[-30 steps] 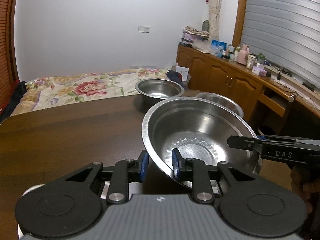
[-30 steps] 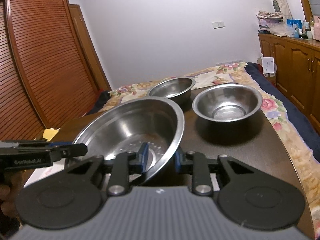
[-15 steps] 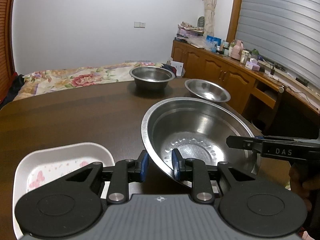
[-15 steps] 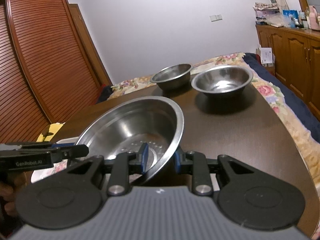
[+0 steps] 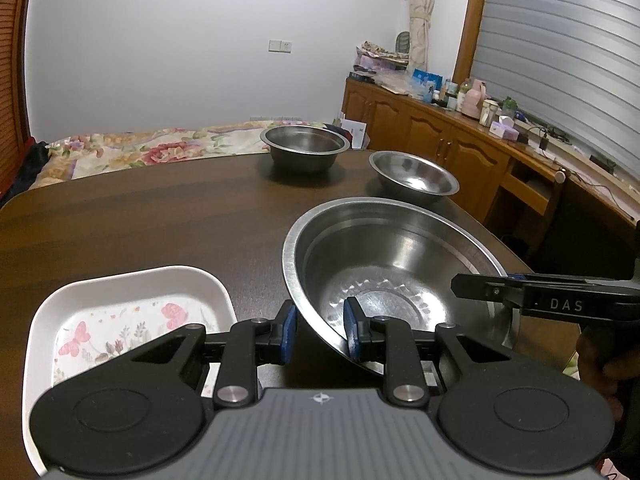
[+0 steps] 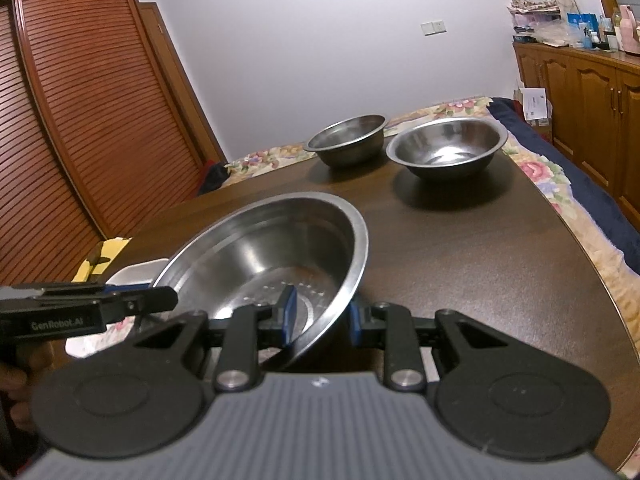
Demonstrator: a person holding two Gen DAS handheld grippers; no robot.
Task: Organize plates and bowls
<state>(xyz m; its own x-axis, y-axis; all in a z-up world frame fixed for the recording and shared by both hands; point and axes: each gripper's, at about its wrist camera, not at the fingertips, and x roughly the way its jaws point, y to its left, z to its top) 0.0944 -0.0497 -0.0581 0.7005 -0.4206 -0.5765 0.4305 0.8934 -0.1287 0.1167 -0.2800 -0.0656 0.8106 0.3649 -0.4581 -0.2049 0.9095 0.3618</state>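
Three steel bowls: one large bowl (image 5: 396, 280) nearest, two smaller bowls (image 5: 305, 152) (image 5: 414, 176) beyond it. One white floral dish (image 5: 120, 312) left of the large bowl.

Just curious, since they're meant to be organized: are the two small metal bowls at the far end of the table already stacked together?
No, the two small bowls stand side by side on the table, each on its own.

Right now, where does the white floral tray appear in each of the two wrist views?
Left wrist view: the white floral tray fills the lower left, on the table left of the large steel bowl.
Right wrist view: only a corner shows at mid left, behind the bowl's rim.
Shared landmark: the large steel bowl.
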